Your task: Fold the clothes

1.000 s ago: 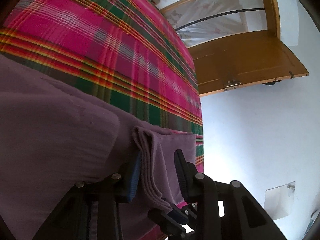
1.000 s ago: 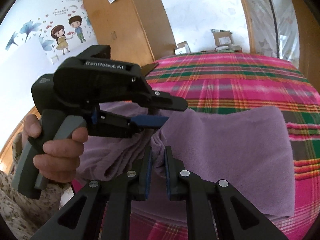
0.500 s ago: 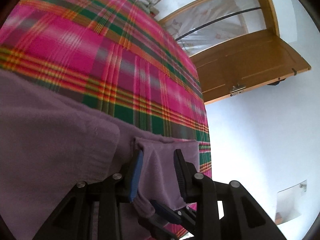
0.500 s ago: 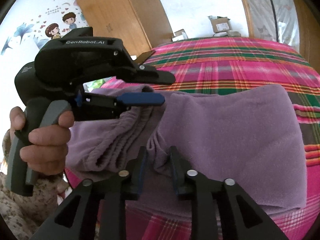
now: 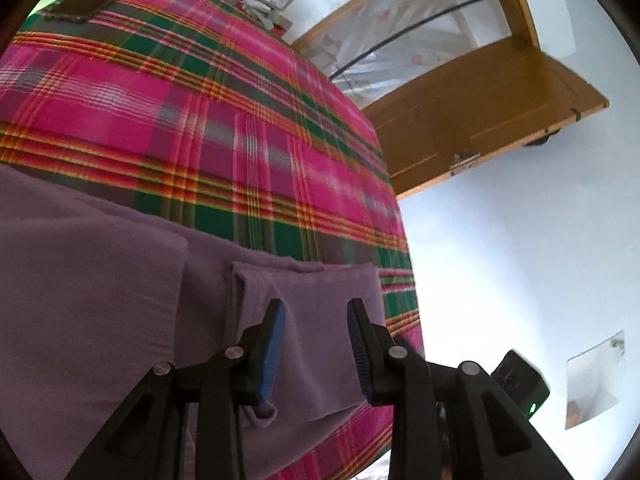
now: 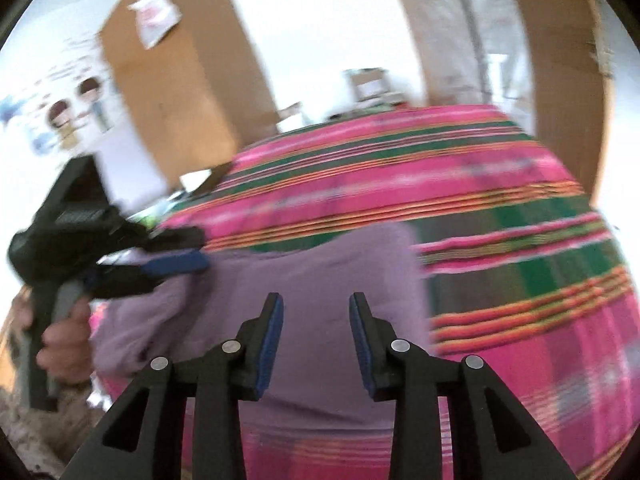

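Bedroom: white walls, a wooden door [image 5: 480, 120] standing ajar, a wardrobe [image 6: 180, 92] with cartoon stickers beside it on the wall. The bed [image 5: 200, 120] is wearing a pink-and-green plaid cover, and it is serving as my work surface. A phone [image 5: 88, 0] is lying at its far end, well apart from the work.

The garment [image 5: 100, 300], plain purple cloth, is lying on the near part of the bed. It is already showing several layers: a thick folded slab on the left of the left wrist view, and a narrower folded strip running toward me. So I am judging the fold as well under way, not finished.

My left claw [image 5: 316, 344] is standing partly open. The strip's rolled edge is lying against the blue pad [image 5: 272, 352] of one finger, and the other finger is standing clear of the cloth, so I am not gripping it.

My right claw [image 6: 316, 336] is opening as I write, with nothing between its fingers. The cloth is lying behind and below them, untouched. The right wrist view is blurred, so fine detail is lost there. It is also showing my left hand [image 6: 60, 344] on the other tool's grip, at the garment's left end.

Left to do, as I am reading it:
- flatten the bunched left end
- square the edges
- possibly take one more fold, since the bundle is sitting lumpy rather than neat

No other clothes are showing in either view.
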